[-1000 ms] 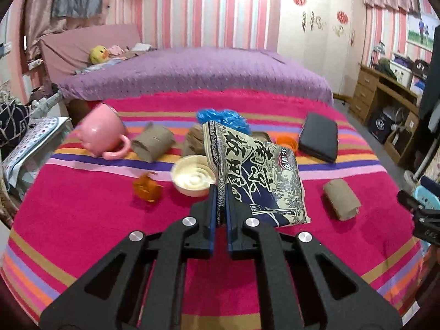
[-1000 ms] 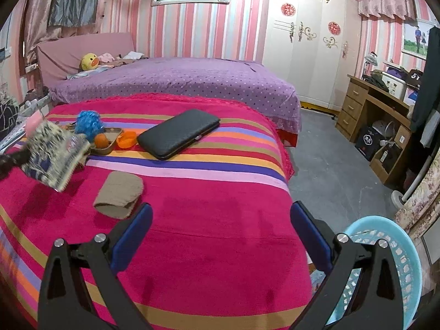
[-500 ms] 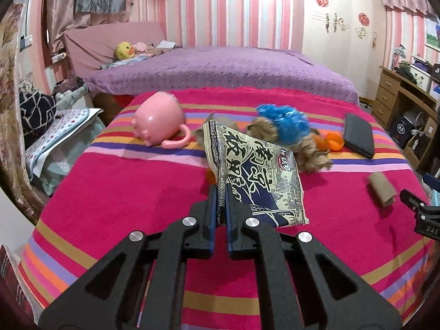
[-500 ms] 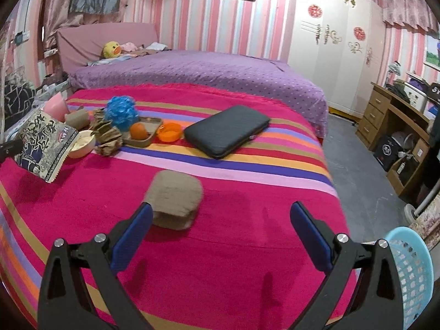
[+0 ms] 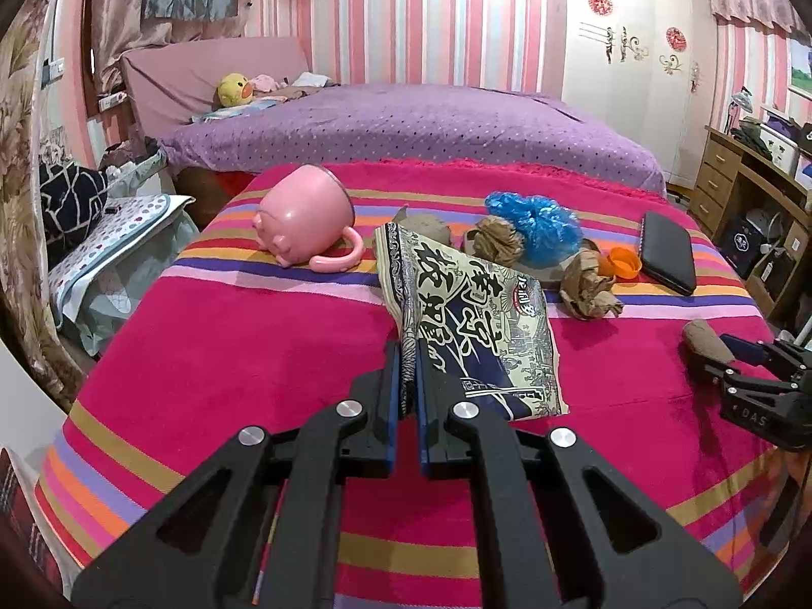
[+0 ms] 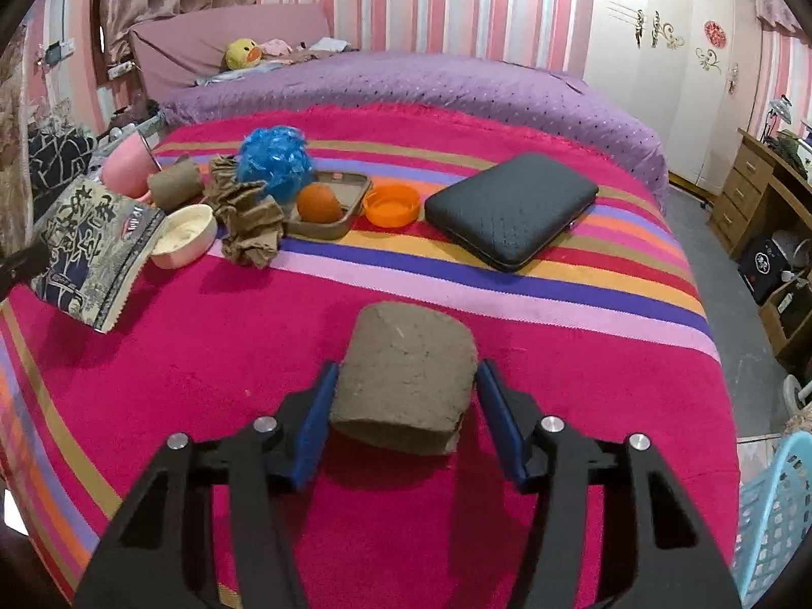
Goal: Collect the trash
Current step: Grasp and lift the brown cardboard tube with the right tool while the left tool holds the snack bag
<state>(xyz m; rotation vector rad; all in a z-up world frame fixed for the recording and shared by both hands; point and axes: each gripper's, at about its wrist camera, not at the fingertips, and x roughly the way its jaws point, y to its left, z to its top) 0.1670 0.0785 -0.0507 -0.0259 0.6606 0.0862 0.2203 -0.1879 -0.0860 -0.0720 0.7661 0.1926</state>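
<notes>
My left gripper (image 5: 407, 360) is shut on a blue-and-cream snack bag (image 5: 472, 319) and holds it above the striped blanket (image 5: 228, 335); the bag also shows in the right wrist view (image 6: 96, 248). My right gripper (image 6: 406, 391) is open, with its fingers on either side of a brown cardboard roll (image 6: 406, 375) lying on the blanket. That roll also shows in the left wrist view (image 5: 705, 340). Crumpled brown paper (image 6: 248, 218), a blue plastic wad (image 6: 274, 157) and another brown roll (image 6: 172, 182) lie farther back.
A pink mug (image 5: 304, 218) lies on its side. A tray (image 6: 350, 193) holds an orange (image 6: 317, 203), beside an orange lid (image 6: 393, 205), a cream bowl (image 6: 182, 233) and a black case (image 6: 512, 208). A light blue basket (image 6: 771, 522) stands at the right of the bed.
My right gripper has moved forward to the brown roll and narrowed around it. My left gripper has drawn back with the snack bag still in it.
</notes>
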